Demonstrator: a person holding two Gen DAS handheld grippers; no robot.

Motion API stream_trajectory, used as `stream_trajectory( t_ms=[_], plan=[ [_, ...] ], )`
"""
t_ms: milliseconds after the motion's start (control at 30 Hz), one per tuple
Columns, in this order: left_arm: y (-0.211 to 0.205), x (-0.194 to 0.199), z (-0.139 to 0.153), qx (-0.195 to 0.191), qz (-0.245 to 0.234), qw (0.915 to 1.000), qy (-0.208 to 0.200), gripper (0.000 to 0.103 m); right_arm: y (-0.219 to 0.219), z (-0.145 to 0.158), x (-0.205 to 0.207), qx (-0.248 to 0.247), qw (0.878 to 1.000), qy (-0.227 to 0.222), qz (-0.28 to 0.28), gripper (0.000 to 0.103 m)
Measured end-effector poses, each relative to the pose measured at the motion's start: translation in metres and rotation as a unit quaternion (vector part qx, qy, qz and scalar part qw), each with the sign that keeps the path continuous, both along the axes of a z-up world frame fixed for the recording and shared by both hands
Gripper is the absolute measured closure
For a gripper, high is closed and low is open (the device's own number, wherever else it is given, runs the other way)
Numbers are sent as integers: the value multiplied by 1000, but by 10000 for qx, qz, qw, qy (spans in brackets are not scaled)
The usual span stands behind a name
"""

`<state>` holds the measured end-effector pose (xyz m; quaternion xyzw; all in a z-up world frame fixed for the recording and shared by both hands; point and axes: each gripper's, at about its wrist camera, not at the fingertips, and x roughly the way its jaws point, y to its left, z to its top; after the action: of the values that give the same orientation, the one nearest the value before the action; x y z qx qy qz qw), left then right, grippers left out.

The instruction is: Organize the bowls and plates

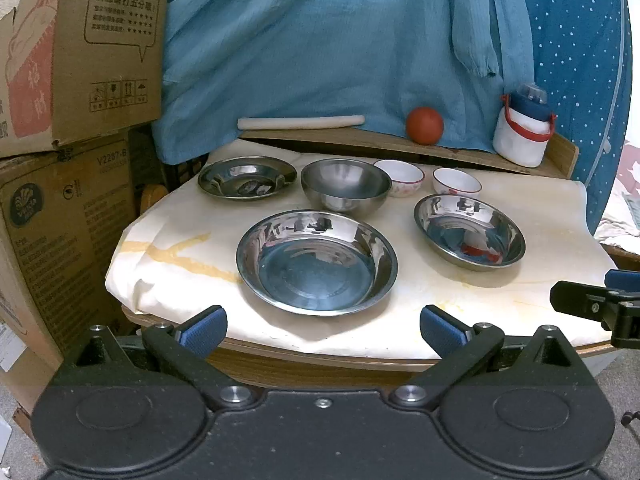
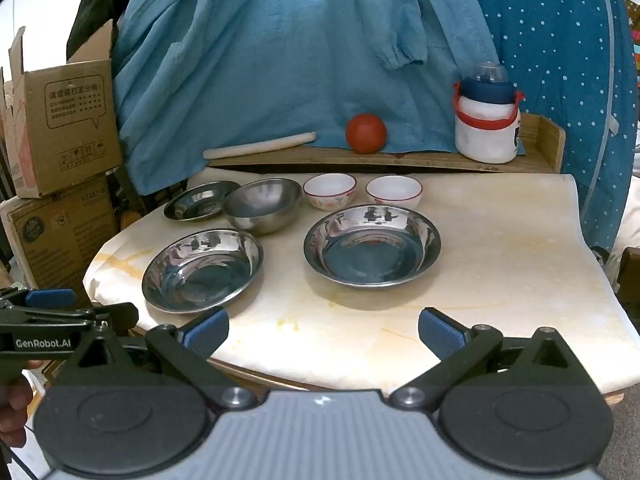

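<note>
- At far left of the left wrist view, stacked cardboard boxes crowd the table's edge, their printing partly cut off by the frame.
- Left of centre, a shallow steel plate sits in the back row, touching nothing, beside a deep steel bowl; dark reflections in the plate are hard to read.
- At lower centre, the left gripper hangs short of the near table edge, jaws spread wide and empty, lined up with the large steel dish, probably the first pick.
- Right of centre, two white bowls stand side by side behind a second steel dish; like sits near like, which should ease stacking.
- Along the back ledge, a rolling pin, a red ball and a white bottle stay clear of the crockery.
- At lower centre of the right wrist view, the right gripper waits wide apart, holding nothing; its twin shows only partly at the left edge.
</note>
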<state>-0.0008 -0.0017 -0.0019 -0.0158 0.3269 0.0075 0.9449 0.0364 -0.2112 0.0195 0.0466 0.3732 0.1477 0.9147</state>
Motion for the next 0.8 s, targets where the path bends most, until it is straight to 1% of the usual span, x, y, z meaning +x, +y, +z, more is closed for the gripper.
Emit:
stream_trajectory(
  t_ms=[800],
  plan=[
    [2, 1, 0, -3, -7, 10000, 29, 1, 0, 0, 0, -2, 10000, 12, -7, 0]
  ],
)
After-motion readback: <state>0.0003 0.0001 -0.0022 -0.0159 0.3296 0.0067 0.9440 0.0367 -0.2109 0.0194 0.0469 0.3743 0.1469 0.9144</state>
